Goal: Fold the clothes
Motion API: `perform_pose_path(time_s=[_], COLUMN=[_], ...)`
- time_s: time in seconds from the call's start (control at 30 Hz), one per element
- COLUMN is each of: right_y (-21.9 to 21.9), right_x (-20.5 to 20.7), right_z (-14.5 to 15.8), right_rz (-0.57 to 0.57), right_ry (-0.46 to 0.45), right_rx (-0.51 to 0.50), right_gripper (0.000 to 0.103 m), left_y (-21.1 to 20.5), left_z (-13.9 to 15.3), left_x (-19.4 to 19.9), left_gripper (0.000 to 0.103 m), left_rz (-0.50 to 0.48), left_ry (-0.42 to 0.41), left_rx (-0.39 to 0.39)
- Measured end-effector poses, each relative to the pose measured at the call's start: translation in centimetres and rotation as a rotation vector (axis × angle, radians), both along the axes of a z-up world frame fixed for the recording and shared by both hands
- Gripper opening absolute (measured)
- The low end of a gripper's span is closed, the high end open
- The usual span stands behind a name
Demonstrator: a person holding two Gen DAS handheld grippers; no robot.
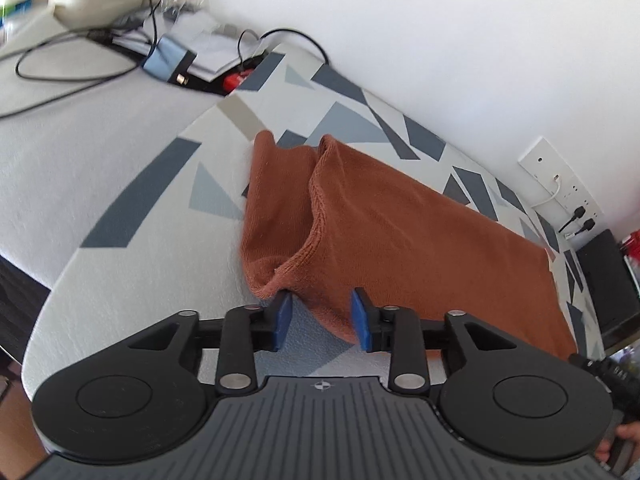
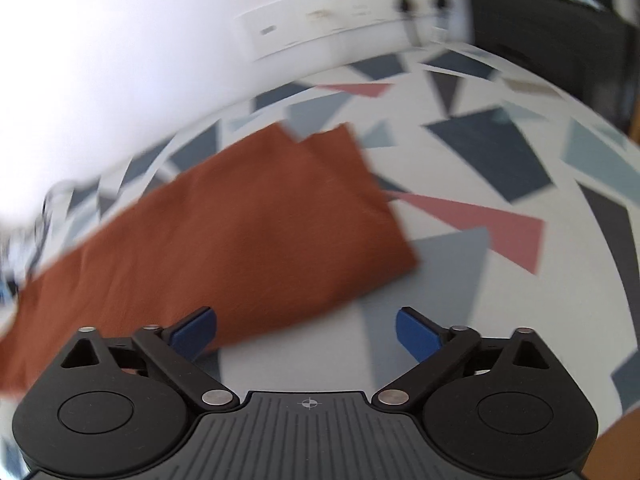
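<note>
A rust-orange knit garment (image 1: 400, 240) lies folded on a white board cover with grey and blue geometric shapes (image 1: 152, 216). Its ribbed neckline faces the left wrist camera. My left gripper (image 1: 322, 320) hovers at the garment's near edge. Its jaws stand partly apart and a bit of the hem lies between them, but the blue pads (image 1: 283, 320) do not press on it. In the blurred right wrist view the garment (image 2: 240, 232) stretches to the left across the cover (image 2: 480, 160). My right gripper (image 2: 306, 332) stands wide open over bare cover, its left pad (image 2: 196, 330) just over the cloth's edge.
Beyond the board a white desk (image 1: 60, 128) carries black cables, a small blue box (image 1: 166, 60) and papers. A white wall with a socket strip (image 1: 560, 188) runs along the far side. A black box (image 1: 608, 276) stands at the board's right end.
</note>
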State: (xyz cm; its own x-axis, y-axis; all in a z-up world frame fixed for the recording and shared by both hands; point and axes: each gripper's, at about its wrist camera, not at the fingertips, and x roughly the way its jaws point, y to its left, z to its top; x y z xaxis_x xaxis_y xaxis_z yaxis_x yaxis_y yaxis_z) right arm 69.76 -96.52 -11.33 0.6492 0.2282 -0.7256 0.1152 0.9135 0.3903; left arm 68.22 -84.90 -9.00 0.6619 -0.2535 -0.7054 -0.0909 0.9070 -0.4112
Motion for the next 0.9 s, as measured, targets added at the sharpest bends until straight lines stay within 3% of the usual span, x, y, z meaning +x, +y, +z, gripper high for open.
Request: perform_pose_path(time_s=[0.03, 0.07, 0.13, 0.17, 0.23, 0.37, 0.47, 0.57, 0.7, 0.8, 0.9], right_y=[-1.1, -2.0, -3.8, -4.3, -4.7, -4.4, -4.4, -4.2, -4.0, -4.1, -4.1], right_x=[0.3, 0.5, 1.1, 1.5, 2.1, 3.7, 4.7, 5.8, 7.0, 7.7, 8.1], right_z=[-0.4, -0.8, -1.8, -2.2, -2.6, -3.1, -3.5, -3.6, -3.7, -3.9, -3.8], right_rz=[-0.037, -0.069, -0.128, -0.139, -0.138, -0.096, -0.109, -0.129, -0.102, -0.088, -0.061], right_ry=[0.008, 0.014, 0.028, 0.028, 0.014, -0.011, -0.042, -0.044, -0.026, -0.012, -0.005], right_rx=[0.065, 0.13, 0.244, 0.273, 0.318, 0.334, 0.349, 0.314, 0.266, 0.265, 0.246], right_gripper=[0.087, 0.084, 0.081, 0.079, 0.079, 0.079, 0.077, 0.058, 0.032, 0.022, 0.018], left_y=[-0.3, -0.6, -1.2, -1.4, -1.7, -2.5, -4.2, -6.1, -7.1, -7.5, -7.7], left_z=[0.4, 0.8, 1.8, 2.2, 2.4, 1.3, 0.9, 0.7, 0.2, -0.1, -0.6], left_x=[-0.2, -0.5, -0.9, -1.0, -0.5, 1.0, 1.7, 2.2, 2.1, 1.4, 0.9], left_gripper=[0.048, 0.066, 0.084, 0.086, 0.086, 0.086, 0.086, 0.086, 0.086, 0.087, 0.087], left_rz=[0.002, 0.015, 0.05, 0.067, 0.098, 0.152, 0.141, 0.113, 0.138, 0.153, 0.161], left_ry=[-0.013, -0.038, -0.096, -0.124, -0.115, -0.022, -0.016, -0.022, 0.007, 0.016, 0.047], left_rx=[0.017, 0.053, 0.134, 0.161, 0.165, 0.143, 0.202, 0.266, 0.276, 0.281, 0.287])
